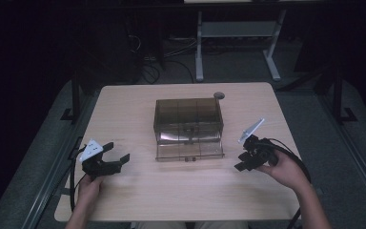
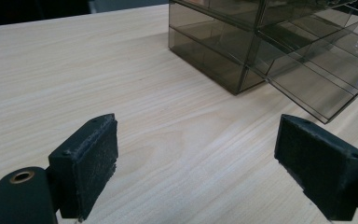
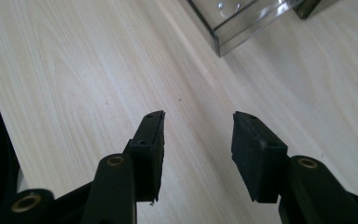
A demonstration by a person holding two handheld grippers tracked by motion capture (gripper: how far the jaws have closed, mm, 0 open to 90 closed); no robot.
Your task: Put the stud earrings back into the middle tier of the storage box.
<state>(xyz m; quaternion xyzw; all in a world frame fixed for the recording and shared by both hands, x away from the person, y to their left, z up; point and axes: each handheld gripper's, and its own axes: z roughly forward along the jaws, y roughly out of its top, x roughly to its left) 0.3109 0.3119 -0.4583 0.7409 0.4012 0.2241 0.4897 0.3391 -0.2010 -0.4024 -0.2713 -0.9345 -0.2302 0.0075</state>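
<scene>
both claws gape empty: left gripper (image 1: pixel 116 153) and right gripper (image 1: pixel 242 161) flank the smoky drawer box (image 1: pixel 188 128), bottom drawer seemingly ajar.

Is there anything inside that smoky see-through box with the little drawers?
The drawer box looks empty: through its tinted walls only dividers show, and the pulled-out bottom drawer holds nothing visible. The dark plastic and glare could still hide something small at the back.

So the drawer box (image 1: pixel 188 121) is sitting mid-table (image 1: pixel 124 105), a bit toward the far edge, its bottom drawer (image 1: pixel 189 150) sticking out toward me. My left gripper (image 1: pixel 116 160) is hanging near the left edge, my right gripper (image 1: pixel 244 161) near the right edge, both apart from the box.
</scene>
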